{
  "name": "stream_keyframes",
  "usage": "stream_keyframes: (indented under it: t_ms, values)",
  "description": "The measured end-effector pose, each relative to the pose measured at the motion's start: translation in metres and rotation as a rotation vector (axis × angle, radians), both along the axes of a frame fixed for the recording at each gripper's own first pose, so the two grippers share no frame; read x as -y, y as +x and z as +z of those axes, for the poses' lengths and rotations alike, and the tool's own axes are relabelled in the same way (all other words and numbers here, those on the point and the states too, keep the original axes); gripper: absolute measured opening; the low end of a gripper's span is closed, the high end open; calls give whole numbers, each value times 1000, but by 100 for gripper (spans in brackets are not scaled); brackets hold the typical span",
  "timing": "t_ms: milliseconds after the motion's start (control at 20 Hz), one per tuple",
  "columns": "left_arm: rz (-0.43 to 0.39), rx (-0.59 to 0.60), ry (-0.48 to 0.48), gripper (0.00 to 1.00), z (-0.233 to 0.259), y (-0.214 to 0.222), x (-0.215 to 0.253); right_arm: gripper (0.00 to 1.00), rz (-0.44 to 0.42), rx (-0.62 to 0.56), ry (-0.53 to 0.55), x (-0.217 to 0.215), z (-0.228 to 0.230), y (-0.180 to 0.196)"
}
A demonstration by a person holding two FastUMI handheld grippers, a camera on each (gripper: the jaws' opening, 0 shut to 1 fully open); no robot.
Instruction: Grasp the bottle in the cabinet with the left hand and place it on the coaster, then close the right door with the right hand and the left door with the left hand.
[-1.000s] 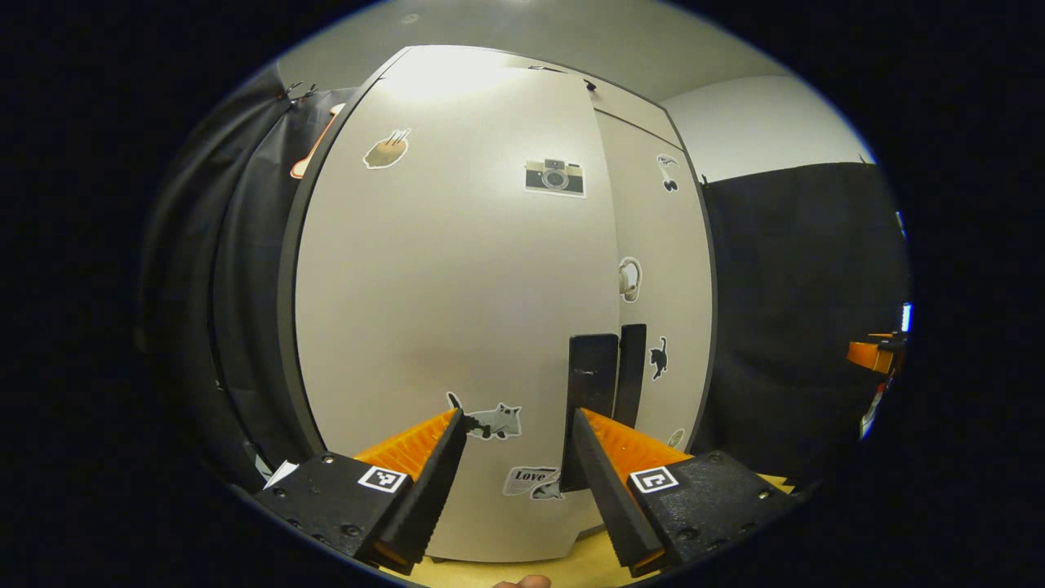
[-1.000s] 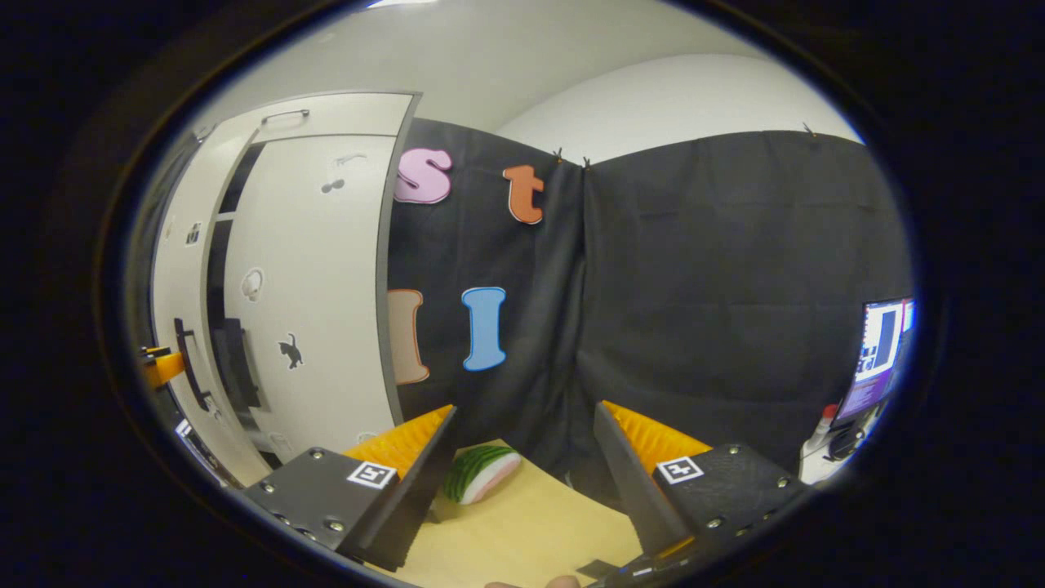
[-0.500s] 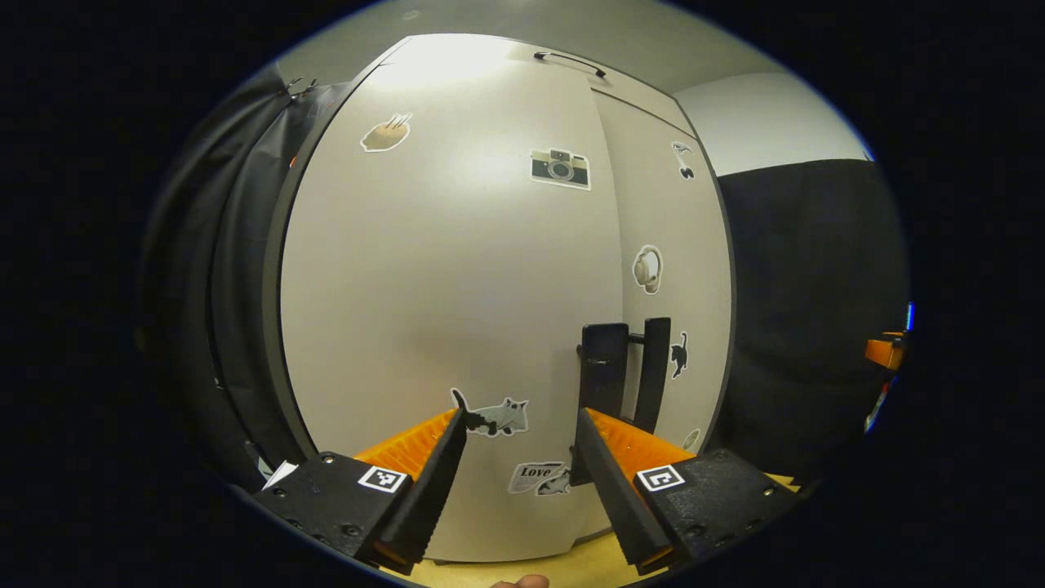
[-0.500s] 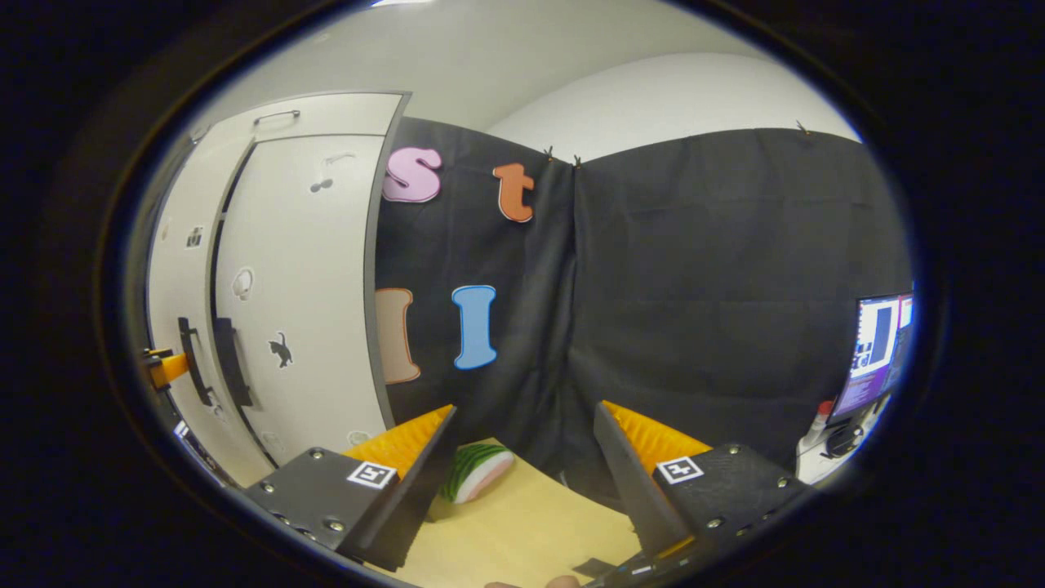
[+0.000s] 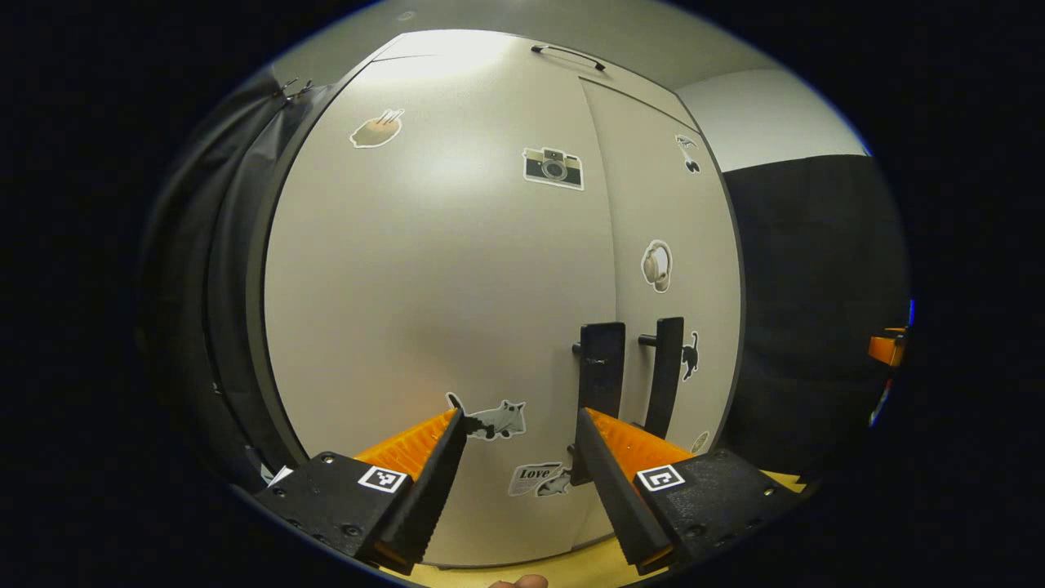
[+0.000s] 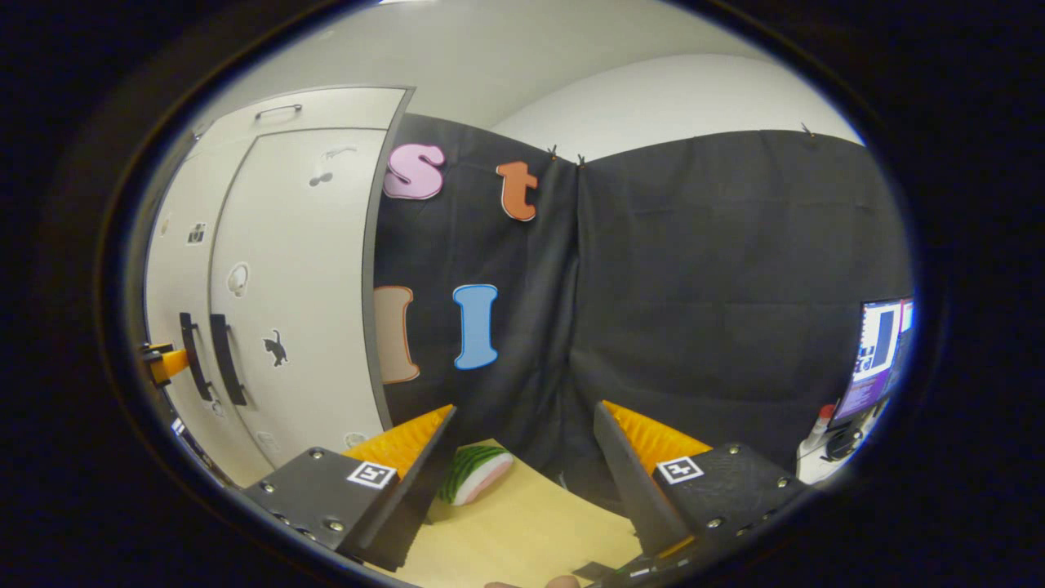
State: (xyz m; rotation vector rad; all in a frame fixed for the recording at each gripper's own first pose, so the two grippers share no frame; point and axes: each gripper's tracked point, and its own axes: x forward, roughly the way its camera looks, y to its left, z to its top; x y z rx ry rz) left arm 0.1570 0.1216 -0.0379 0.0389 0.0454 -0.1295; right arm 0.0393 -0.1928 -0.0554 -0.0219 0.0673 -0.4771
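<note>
Pale grey laminate is what your left gripper [image 5: 518, 433] faces: the left cabinet door [image 5: 433, 310], stickered with a camera, a cat and a label, spans the middle of the left gripper view, and your jaws stand spread and empty just short of its lower part. Its black upright handle [image 5: 602, 359] rises just right of centre, above the right-hand finger, its long axis vertical. Right beside it stands the twin black handle [image 5: 668, 367] of the right cabinet door [image 5: 678, 269]; the two doors look flush, the seam between them thin, so both appear shut or nearly so. Judging from that, a last push with this hand near the handle would seat the left door, and nothing stands in the way.

In the right gripper view, the cabinet lies at the left edge and your right gripper [image 6: 522, 449] hangs with its jaws spread and empty over the light wooden tabletop [image 6: 522, 531], well apart from the doors. A green-and-white striped soft object [image 6: 478, 474] lies just beyond the left finger. The bottle and coaster can't be made out.
</note>
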Motion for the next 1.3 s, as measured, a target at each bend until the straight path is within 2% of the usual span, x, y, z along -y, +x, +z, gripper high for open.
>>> stream_keyframes:
  t_ms: [350, 450, 500, 900, 1100, 1200, 1300]
  values:
    - [3, -3, -10, 87, -2, 3, -2, 100, 19, -9, -1, -1, -4, 14]
    - [0, -2, -11, 87, -2, 3, -2, 97, 30, -9, -6, -4, -4, 18]
    - [3, -3, -14, 91, -3, 3, -2, 98, 37, -9, -8, -6, -4, 20]
    - [62, 1, 15, 90, 4, 0, -1, 100, 115, 2, -14, -34, 0, 27]
    - [71, -21, -69, 91, 32, -32, 18, 100, 217, 26, -1, -60, 21, 15]
    - [68, 15, -101, 90, 63, -61, 37, 100, 284, 64, -9, -75, 47, 5]
    - [74, 57, -93, 90, 95, -91, 55, 100, 352, 103, -20, -88, 75, -2]
